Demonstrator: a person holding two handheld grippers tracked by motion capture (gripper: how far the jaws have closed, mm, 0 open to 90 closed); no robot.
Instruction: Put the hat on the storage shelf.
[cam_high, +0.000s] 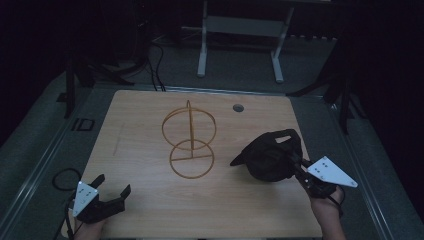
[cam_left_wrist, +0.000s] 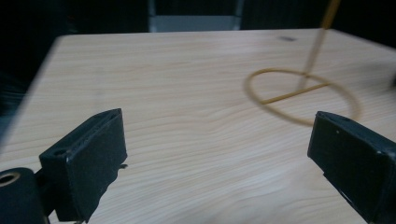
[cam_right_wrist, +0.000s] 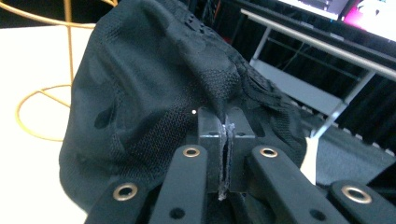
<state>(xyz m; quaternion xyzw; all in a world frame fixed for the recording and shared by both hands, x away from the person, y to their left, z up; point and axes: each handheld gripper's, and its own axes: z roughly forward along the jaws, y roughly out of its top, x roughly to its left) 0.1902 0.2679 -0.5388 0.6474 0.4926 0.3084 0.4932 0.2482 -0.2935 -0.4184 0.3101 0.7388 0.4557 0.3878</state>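
Toward four o'clock on the pale wooden table (cam_high: 150, 200), the right gripper (cam_high: 298, 168) has its jaws pinched tight on a fold of the black mesh fabric cap (cam_high: 270, 155) — cloth bunches just beyond the fingertips; the gold wire stand with two rings (cam_high: 190, 142) sits near centre; at seven o'clock the left gripper (cam_high: 114, 189) rests with jaws spread wide, well apart from the cap — bare wood between them.

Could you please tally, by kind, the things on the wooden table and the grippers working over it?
Black caps: 1, pinched in the right gripper
Gold wire stands: 1, upright at the middle of the table
Grippers: 2, the left gripper with its jaws apart and nothing between them
Total: 4
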